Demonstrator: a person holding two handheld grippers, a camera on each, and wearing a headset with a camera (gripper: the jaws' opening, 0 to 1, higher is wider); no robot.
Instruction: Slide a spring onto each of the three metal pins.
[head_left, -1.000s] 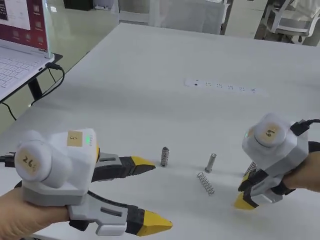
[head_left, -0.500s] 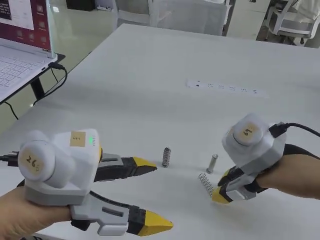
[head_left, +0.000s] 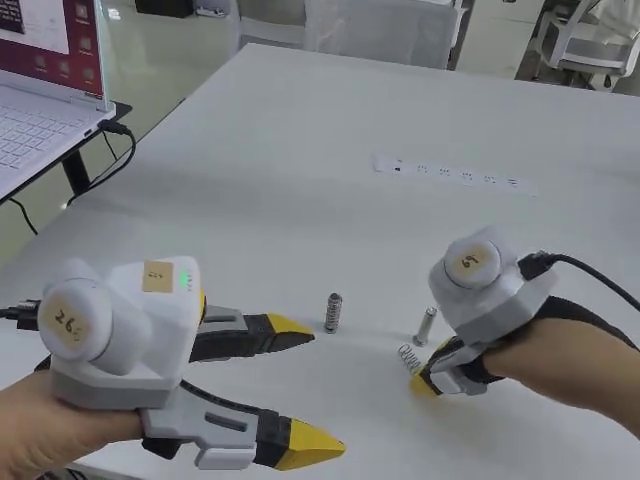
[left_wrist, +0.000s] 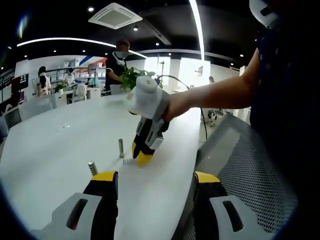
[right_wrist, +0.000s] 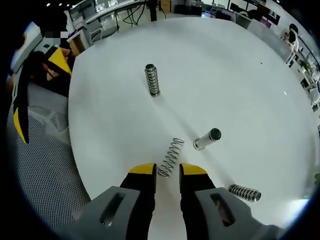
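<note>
A loose spring (head_left: 406, 356) (right_wrist: 171, 156) lies flat on the white table (head_left: 300, 190). Its near end sits between the tips of my right gripper (head_left: 428, 381) (right_wrist: 168, 173), whose jaws stand a narrow gap apart and do not press it. Just beyond stands a bare metal pin (head_left: 426, 325) (right_wrist: 206, 138). Another pin, wearing a spring (head_left: 333, 312) (right_wrist: 152, 79), stands to the left. A third sprung pin (right_wrist: 244, 192) is on the right. My left gripper (head_left: 300, 388) (left_wrist: 156, 178) hovers open and empty at the near left edge, looking at the right gripper (left_wrist: 143, 150).
A flush power strip (head_left: 445, 172) is set into the table farther back. A laptop (head_left: 40, 100) with a cable is on a stand at the left. Office chairs (head_left: 585, 40) stand beyond the table. The table's front edge runs under my left gripper.
My right gripper has moved left from beside the right-hand pin and come down at the loose spring's near end. The left gripper has stayed put and open.
</note>
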